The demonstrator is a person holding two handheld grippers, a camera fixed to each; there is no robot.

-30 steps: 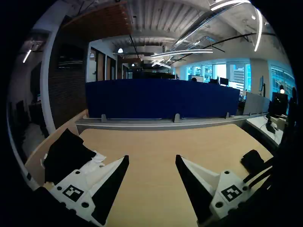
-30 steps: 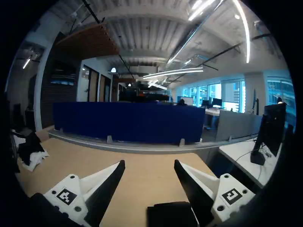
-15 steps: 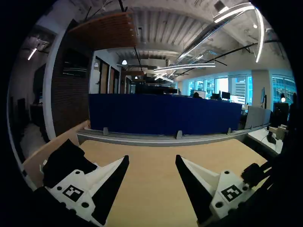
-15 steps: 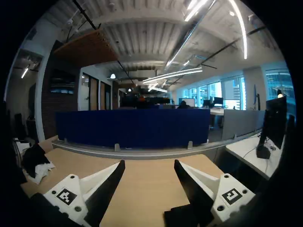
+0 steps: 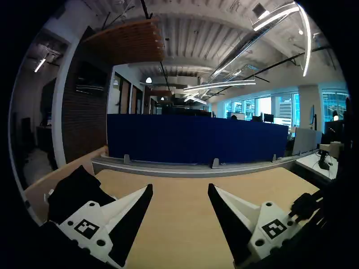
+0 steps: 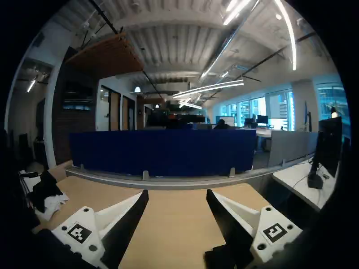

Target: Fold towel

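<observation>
Moderate office light with a cool blue cast. Main sources are the linear ceiling fixtures (image 5: 306, 40), blown out to pure white, and daylight through the windows (image 5: 280, 104) on the far right, also clipped. The left side by the brick wall (image 5: 83, 130) is dim. The wooden table (image 5: 179, 215) is evenly lit with only soft shadows and no glare. The black towel (image 5: 74, 193) is crushed to a flat dark blob with no texture. Heavy fisheye: ceiling lines and the partition rail (image 6: 170, 181) bow, and the edges smear and vignette. Centre is sharp, with no motion blur in either view.
</observation>
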